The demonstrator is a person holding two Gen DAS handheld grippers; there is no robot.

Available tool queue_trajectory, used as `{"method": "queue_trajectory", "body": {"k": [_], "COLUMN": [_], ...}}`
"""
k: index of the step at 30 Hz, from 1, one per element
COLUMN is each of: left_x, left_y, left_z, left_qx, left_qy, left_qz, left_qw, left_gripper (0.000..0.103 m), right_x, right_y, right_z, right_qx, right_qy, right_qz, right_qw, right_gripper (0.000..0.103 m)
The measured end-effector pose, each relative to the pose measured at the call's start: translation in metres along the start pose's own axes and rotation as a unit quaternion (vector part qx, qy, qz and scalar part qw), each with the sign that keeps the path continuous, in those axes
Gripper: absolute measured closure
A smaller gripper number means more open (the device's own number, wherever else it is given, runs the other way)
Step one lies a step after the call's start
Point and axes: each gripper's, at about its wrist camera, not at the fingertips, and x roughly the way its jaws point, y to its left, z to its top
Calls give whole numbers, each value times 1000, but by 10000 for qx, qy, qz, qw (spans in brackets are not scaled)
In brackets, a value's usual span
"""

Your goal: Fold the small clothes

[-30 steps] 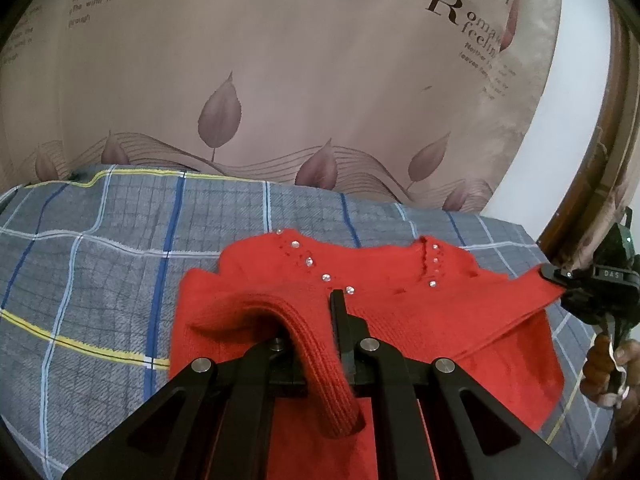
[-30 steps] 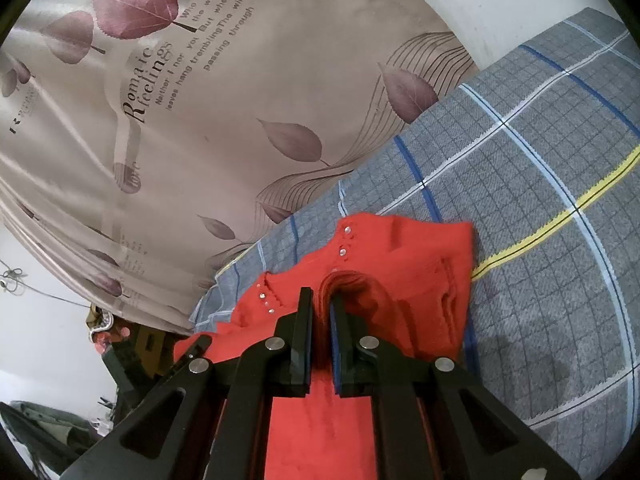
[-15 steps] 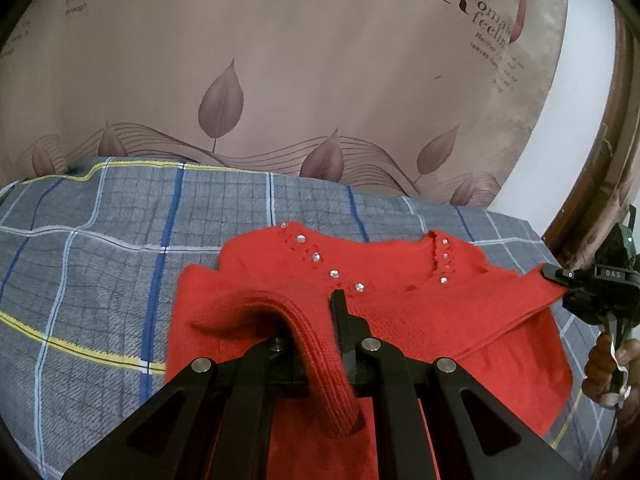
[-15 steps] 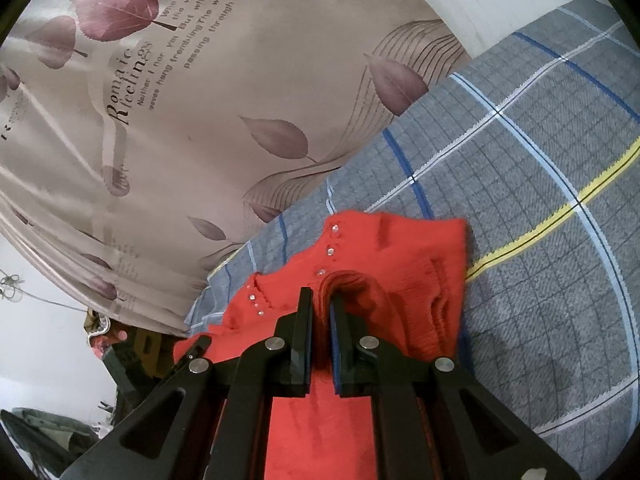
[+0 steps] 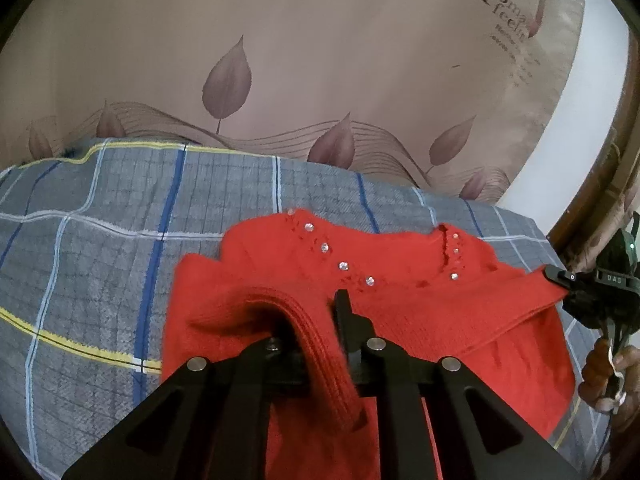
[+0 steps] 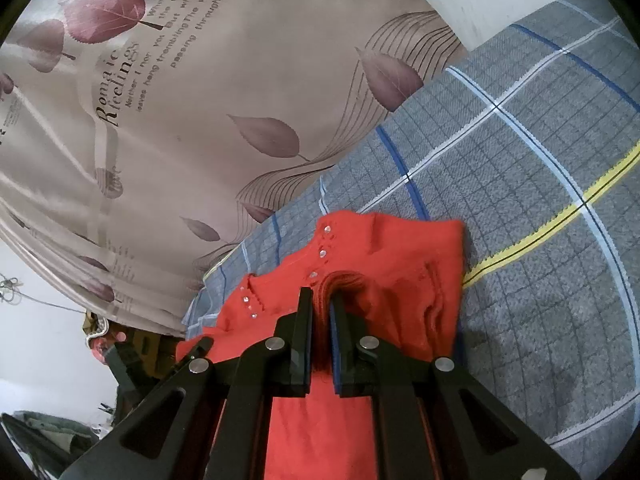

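Mid-fold on red sweater point(image 5: 420, 304): left gripper point(image 5: 316, 320) opening off folded-in cuff, right gripper point(image 6: 320, 312) clamped on knit edge; next, let go and smooth.

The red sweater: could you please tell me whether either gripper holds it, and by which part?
Both do. The right gripper is shut on a sleeve cuff of the red sweater; the left gripper, jaws opening, has the other ribbed cuff between them.

The red sweater's point(image 5: 420, 312) lower part is cut off by the frame edge.
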Motion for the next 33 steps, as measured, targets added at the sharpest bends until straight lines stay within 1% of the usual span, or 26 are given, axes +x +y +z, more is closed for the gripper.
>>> {"method": "queue_trajectory", "body": {"k": [4, 7, 10, 11, 13, 14, 15, 16, 18, 19, 21, 25, 28, 30, 33], "left_x": [1, 3, 5, 5, 6, 5, 2, -2, -11, -14, -21, -27, -33, -39, -58], "left_y": [5, 12, 18, 20, 24, 27, 31, 33, 40, 42, 48, 59, 65, 66, 63], "left_z": [1, 3, 6, 7, 9, 10, 11, 12, 14, 16, 18, 18, 11, 3, -14], "left_qx": [-183, -532, -794, -869, -1094, -1238, -1414, -1545, -1820, -1913, -2086, -2257, -2300, -2220, -1894], "left_qy": [43, 109, 163, 171, 243, 260, 191, 93, -79, -137, -334, -366, -320, -240, -234], "left_qz": [-117, -290, -455, -511, -620, -675, -746, -807, -886, -895, -897, -765, -663, -526, -317], "left_qw": [9998, 9981, 9957, 9948, 9918, 9897, 9869, 9846, 9793, 9773, 9733, 9705, 9704, 9733, 9811], "left_gripper": [88, 87, 83, 80, 65, 48, 38, 35, 17, 14, 14, 14, 14, 14, 14], "right_x": [1, 2, 2, 3, 3, 3, 2, 0, -3, -5, -10, -21, -31, -38, -51], "right_y": [-2, -3, -5, -7, -10, -12, -15, -18, -23, -26, -30, -29, -22, -14, -4], "right_z": [1, 2, 4, 5, 6, 6, 7, 7, 8, 9, 9, 4, -7, -21, -45], "right_qx": [-8, -27, 21, 54, 123, 170, 215, 287, 384, 430, 496, 456, 192, -64, -538], "right_qy": [-51, -121, -184, -192, -210, -244, -284, -332, -397, -432, -487, -541, -473, -356, -207], "right_qz": [39, 82, 158, 162, 174, 171, 175, 207, 264, 271, 313, 306, 150, -1, -307], "right_qw": [10000, 9999, 9997, 9997, 9996, 9994, 9992, 9988, 9981, 9978, 9971, 9970, 9986, 9993, 9979], "right_gripper": [94, 93, 92, 92, 89, 87, 83, 80, 78, 77, 77, 76, 76, 76, 75]}}
